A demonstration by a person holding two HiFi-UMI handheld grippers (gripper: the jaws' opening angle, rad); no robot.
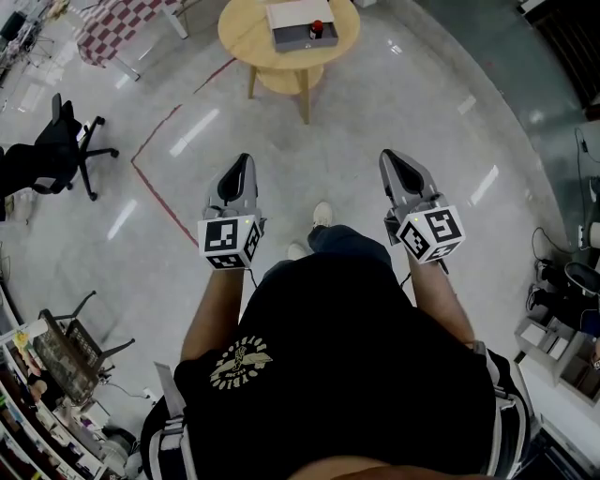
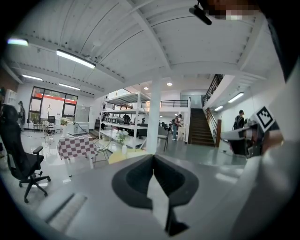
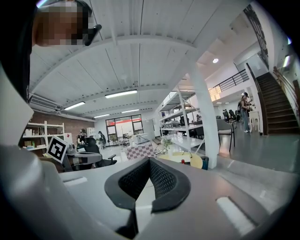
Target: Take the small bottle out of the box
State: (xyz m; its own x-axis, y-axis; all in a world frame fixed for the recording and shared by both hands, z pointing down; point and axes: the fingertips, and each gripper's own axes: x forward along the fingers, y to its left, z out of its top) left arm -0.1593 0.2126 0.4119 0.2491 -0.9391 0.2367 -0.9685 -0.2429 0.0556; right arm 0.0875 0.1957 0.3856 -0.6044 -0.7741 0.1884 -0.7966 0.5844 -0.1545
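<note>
Left gripper [image 1: 243,161] and right gripper [image 1: 387,156] are held out in front of the person, side by side and well apart, both aimed at the table ahead and both well short of it. Left gripper view: jaws together at the tips, nothing between them. Right gripper view: same, pads meet, empty. Each has a marker cube at the back, near the wrist. Floor [image 1: 394,112] is grey, glossy, with light streaks and a red tape line [image 1: 155,178] left of the grippers. Person [image 1: 337,375] seen from above, black shirt with a pale print on the left shoulder, bare forearms, one shoe [image 1: 322,214] forward between the grippers. Checkered table [image 1: 117,23] at top left, cut by the frame edge. Table [image 1: 246,42] is round, pale wood, on wooden legs, top centre. Black chair [image 1: 66,141] on wheels at far left, well apart from the table. Box [image 1: 292,19] is pale, low, sits on the table top toward its far side. Bottle [image 1: 317,30] is small, dark, with a red cap, upright at the box's near right corner, apparently inside it; no gripper near it. Right gripper view also shows the red cap above the table's edge, far ahead of the jaws.
</note>
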